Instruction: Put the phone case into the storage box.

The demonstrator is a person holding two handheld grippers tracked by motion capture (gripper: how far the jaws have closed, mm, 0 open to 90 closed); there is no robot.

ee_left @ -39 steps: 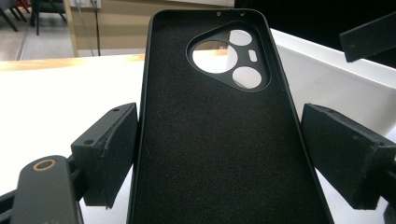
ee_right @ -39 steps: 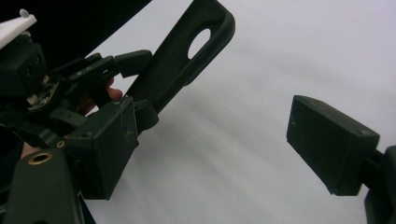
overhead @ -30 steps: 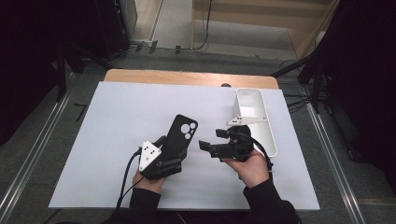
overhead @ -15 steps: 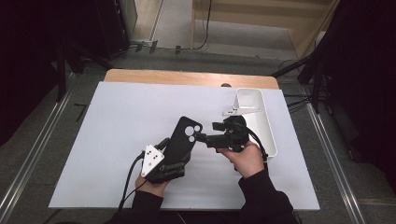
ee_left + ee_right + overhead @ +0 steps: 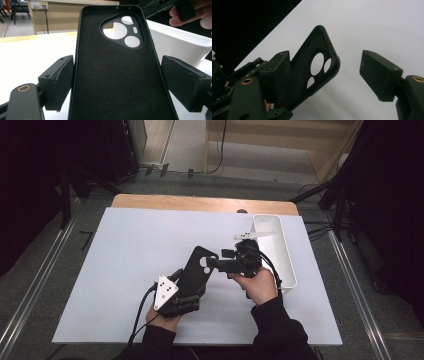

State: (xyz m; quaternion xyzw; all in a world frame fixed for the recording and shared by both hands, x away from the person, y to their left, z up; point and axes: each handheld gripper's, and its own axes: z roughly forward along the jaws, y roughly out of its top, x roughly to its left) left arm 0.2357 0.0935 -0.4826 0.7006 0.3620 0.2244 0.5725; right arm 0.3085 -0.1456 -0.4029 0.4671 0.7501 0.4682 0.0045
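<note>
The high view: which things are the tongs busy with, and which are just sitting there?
In use:
- black phone case
- left tongs, clamping it
- right tongs, closing in on its camera end

Just sitting:
- white bin
- table

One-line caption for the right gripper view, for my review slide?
Right gripper, jaws apart, closes around the camera-cutout end of a black phone case above the white table.

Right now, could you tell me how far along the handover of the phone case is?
Done: the left tool grips the black phone case by its sides, lifted off the table. In hand: the right tool has been closing around its camera end, one pad apart. Left: the grasp.
</note>
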